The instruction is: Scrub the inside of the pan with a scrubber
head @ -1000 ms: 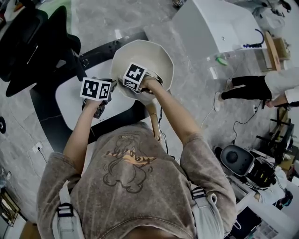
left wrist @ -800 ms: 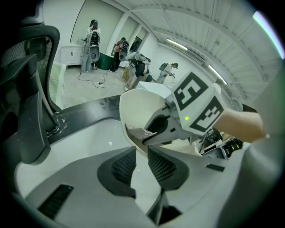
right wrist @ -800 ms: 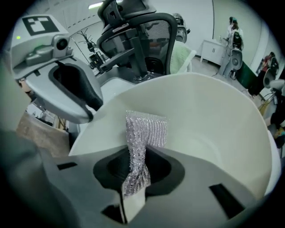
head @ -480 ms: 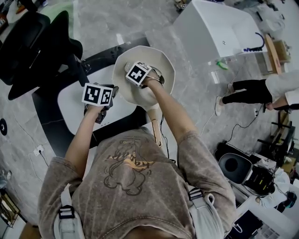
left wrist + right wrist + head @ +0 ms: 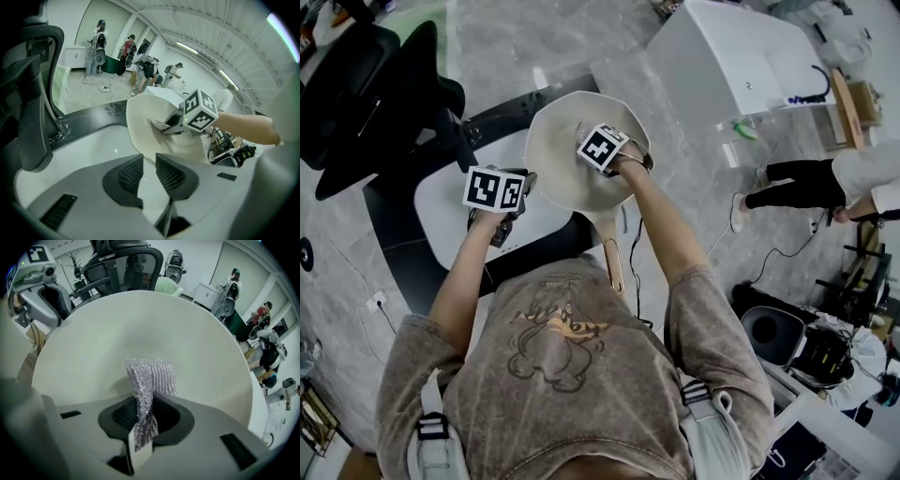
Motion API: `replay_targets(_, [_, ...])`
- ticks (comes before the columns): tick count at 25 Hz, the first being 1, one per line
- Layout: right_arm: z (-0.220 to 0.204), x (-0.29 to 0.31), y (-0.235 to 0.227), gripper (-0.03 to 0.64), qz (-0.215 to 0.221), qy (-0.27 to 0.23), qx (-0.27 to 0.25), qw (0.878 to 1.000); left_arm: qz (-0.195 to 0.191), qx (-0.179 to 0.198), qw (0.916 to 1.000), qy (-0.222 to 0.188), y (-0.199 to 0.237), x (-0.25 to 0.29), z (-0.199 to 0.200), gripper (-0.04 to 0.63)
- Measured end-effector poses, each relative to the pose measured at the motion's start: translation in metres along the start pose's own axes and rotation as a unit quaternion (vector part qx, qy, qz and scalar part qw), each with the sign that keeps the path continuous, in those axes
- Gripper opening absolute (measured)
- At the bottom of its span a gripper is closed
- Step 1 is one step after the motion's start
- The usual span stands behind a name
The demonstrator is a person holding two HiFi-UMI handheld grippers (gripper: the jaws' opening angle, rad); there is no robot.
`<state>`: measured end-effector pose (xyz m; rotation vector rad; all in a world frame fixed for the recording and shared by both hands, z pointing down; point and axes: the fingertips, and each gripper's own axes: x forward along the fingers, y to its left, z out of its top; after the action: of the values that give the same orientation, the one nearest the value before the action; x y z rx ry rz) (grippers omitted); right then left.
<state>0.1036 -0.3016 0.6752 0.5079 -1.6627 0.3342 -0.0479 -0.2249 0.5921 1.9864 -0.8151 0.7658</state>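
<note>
A cream pan (image 5: pixel 558 159) with a wooden handle (image 5: pixel 612 258) stands tilted on the white table (image 5: pixel 441 220). Inside it, my right gripper (image 5: pixel 586 139) is shut on a silver mesh scrubber (image 5: pixel 150 376). The scrubber sticks out past the fingertips and presses on the pan's inner wall (image 5: pixel 140 324). From the left gripper view the right gripper (image 5: pixel 164 127) works near the pan's middle. My left gripper (image 5: pixel 525 183) sits at the pan's left rim. Its jaws (image 5: pixel 149 161) stand a little apart with only pale surface showing in the gap, and the rim lies just past the tips.
A black office chair (image 5: pixel 366 84) stands at the table's far left. A dark desk edge (image 5: pixel 394 244) rings the white top. A white cabinet (image 5: pixel 731 66) is at the back right, and a person's legs (image 5: pixel 797 178) and equipment (image 5: pixel 773 323) are on the floor at the right.
My right gripper has slid the scrubber across the pan's inside, from its left part toward the right. The left gripper has stayed by the rim.
</note>
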Motion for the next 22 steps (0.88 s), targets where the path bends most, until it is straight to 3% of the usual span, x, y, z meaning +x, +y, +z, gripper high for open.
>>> replay_targets(4, [-0.011,-0.001,0.016,0.089,0.024,0.010,-0.015,1.000,0.000,-0.001,1.0000,0.000,0.001,0.000,0.000,0.092])
replay_targets(11, [-0.019,-0.006,0.042,0.087,0.064,-0.001,0.059,0.996,0.001,-0.001,1.0000,-0.002,0.000,-0.001,0.000,0.091])
replay_targets(22, [-0.008,-0.007,0.090,0.088,0.113,-0.022,0.060,0.992,0.004,-0.002,1.0000,-0.005,0.002,0.000,0.001,0.092])
